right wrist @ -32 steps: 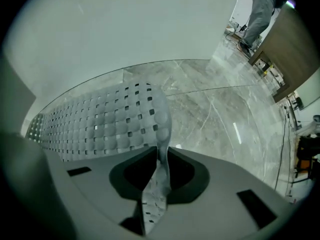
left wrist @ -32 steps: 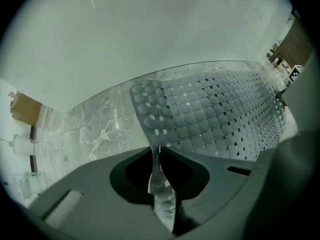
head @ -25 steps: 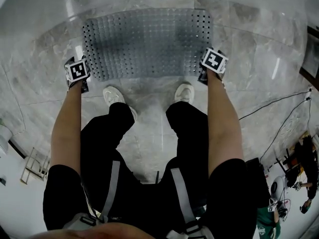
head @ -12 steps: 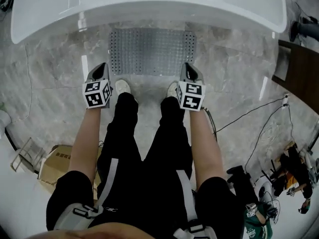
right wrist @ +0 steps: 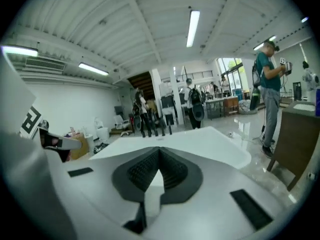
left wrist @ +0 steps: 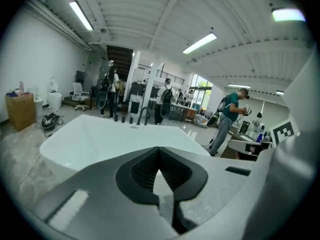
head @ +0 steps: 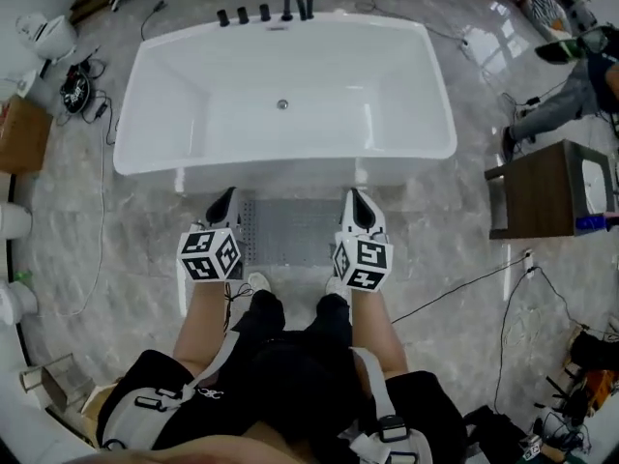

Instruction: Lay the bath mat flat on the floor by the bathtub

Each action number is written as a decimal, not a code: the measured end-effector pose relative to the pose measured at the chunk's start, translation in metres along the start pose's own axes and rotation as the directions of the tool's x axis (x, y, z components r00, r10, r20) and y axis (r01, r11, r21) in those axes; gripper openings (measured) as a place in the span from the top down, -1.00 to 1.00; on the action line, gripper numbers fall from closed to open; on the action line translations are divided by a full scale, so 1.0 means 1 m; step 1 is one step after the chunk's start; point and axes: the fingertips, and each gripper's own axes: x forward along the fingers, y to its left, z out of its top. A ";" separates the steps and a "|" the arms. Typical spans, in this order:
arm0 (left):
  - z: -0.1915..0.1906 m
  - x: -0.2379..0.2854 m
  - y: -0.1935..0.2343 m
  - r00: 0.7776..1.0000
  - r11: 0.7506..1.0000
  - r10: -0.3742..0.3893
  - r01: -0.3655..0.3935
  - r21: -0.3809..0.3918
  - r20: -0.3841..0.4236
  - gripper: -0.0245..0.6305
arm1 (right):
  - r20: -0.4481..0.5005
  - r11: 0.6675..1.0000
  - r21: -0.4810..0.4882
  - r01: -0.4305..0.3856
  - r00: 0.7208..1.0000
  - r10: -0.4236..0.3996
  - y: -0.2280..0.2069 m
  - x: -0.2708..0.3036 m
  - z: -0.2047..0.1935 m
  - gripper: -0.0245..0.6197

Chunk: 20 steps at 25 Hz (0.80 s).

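Bath mat (head: 290, 232) flat on the floor (head: 116, 230) by the bathtub (head: 280, 85), both jaws together and empty.
The mat is a grey rectangular sheet dotted with rows of small studs, on glossy veined marble, with the smooth white tub just beyond at 12 o'clock. The left gripper (head: 226, 199) is at its 9 o'clock side and the right gripper (head: 356, 199) at 3 o'clock, their dark ribbed jaws closed on nothing.

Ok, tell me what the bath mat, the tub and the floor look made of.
Bath mat: grey, dotted all over with small holes or studs; probably rubber or soft plastic.
Tub: smooth glossy white, acrylic or enamel, can't tell which.
Floor: polished grey stone or stone-look tile, with veining and glare.
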 end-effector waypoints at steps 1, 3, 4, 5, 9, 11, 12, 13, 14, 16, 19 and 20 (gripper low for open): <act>0.028 -0.008 -0.012 0.999 0.999 -0.023 0.022 0.026 0.037 0.92 | 0.050 1.000 -0.005 0.003 0.999 -0.003 0.004 -0.006 0.028 0.91; 0.080 -0.026 -0.031 0.991 0.995 -0.062 0.053 0.084 0.119 0.92 | 0.133 1.000 -0.007 -0.001 0.991 0.002 0.017 -0.019 0.079 0.91; 0.104 -0.038 -0.037 0.984 0.992 -0.079 0.062 0.106 0.161 0.92 | 0.170 1.000 -0.006 -0.012 0.985 0.012 0.027 -0.026 0.103 0.91; 0.125 -0.050 -0.042 0.976 0.990 -0.093 0.070 0.122 0.199 0.92 | 0.205 1.000 -0.007 -0.024 0.978 0.025 0.038 -0.036 0.125 0.91; 0.187 -0.094 -0.061 0.943 0.980 -0.144 0.094 0.177 0.299 0.92 | 0.340 0.997 -0.027 -0.078 0.937 0.083 0.072 -0.077 0.200 0.91; 0.202 -0.098 -0.074 0.933 0.975 -0.177 0.123 0.186 0.312 0.92 | 0.387 0.995 -0.028 -0.091 0.917 0.095 0.072 -0.089 0.222 0.91; 0.205 -0.096 -0.080 0.932 0.973 -0.186 0.131 0.189 0.311 0.92 | 0.397 0.995 -0.025 -0.092 0.913 0.095 0.068 -0.091 0.227 0.91; 0.206 -0.091 -0.086 0.932 0.972 -0.188 0.130 0.196 0.309 0.92 | 0.400 0.996 -0.022 -0.091 0.912 0.092 0.062 -0.091 0.229 0.91; 0.206 -0.087 -0.092 0.933 0.970 -0.188 0.128 0.205 0.308 0.92 | 0.399 0.996 -0.019 -0.089 0.913 0.089 0.055 -0.090 0.229 0.91; 0.208 -0.084 -0.103 0.929 0.967 -0.200 0.135 0.217 0.312 0.92 | 0.395 0.997 -0.013 -0.078 0.915 0.077 0.045 -0.090 0.228 0.91; 0.214 -0.093 -0.106 0.923 0.959 -0.212 0.133 0.251 0.321 0.92 | 0.396 0.998 -0.015 -0.054 0.917 0.055 0.045 -0.096 0.230 0.91; 0.216 -0.097 -0.103 0.922 0.956 -0.212 0.127 0.263 0.325 0.92 | 0.395 0.999 -0.019 -0.046 0.917 0.050 0.048 -0.098 0.230 0.91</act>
